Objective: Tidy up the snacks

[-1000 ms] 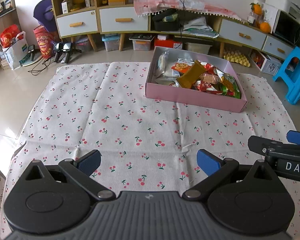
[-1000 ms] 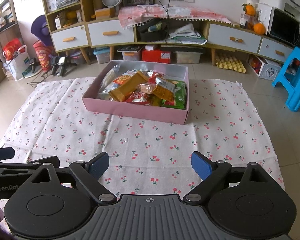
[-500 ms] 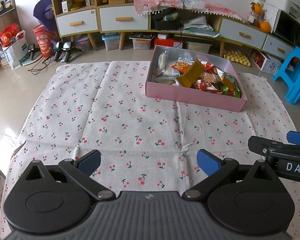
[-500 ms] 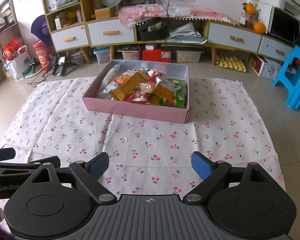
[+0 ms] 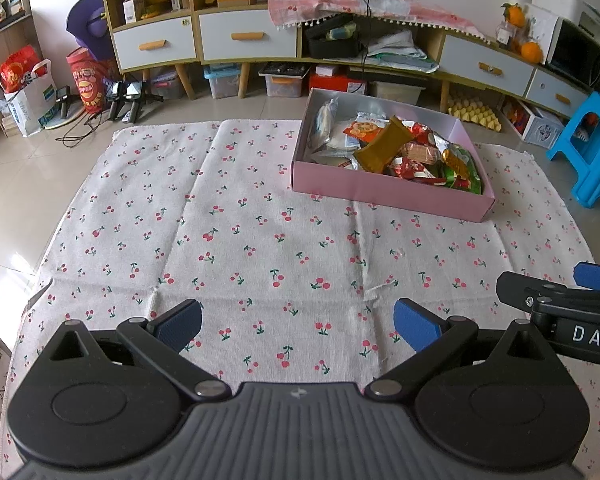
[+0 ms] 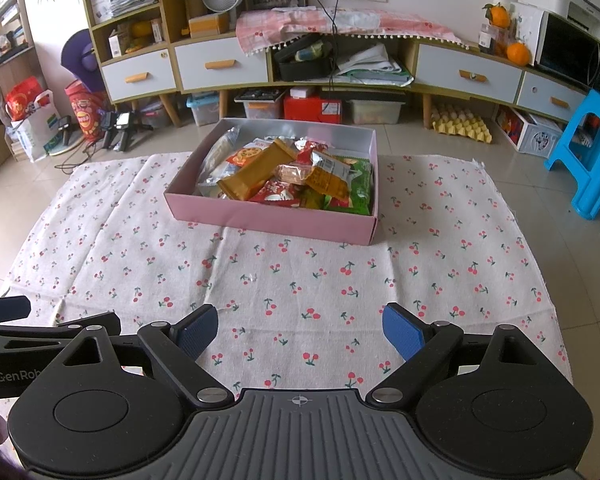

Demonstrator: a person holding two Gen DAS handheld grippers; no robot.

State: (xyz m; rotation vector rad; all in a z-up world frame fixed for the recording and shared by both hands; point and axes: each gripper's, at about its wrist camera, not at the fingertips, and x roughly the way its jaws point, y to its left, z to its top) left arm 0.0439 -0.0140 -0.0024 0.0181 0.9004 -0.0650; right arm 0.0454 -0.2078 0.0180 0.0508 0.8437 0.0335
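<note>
Task judged essentially done: loose foil and plastic snack packets (image 6: 288, 178) are piled in the shallow pink cardboard box (image 6: 268, 216) on the cherry-print cloth (image 6: 300, 280); none seen outside. Left gripper (image 5: 298, 326) and right gripper (image 6: 300, 330) are held wide, empty, well short of the box.

Tiled floor (image 6: 440, 136), wooden cabinets (image 6: 220, 64), blue stool (image 6: 592, 160)

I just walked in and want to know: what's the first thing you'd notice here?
The pink box heaped with shiny snack packets, sitting at the far side of the cherry-print cloth on the floor. Nearer, both open tools, left tool and right tool, hover over bare cloth. A bright blue stool stands at the right.
</note>
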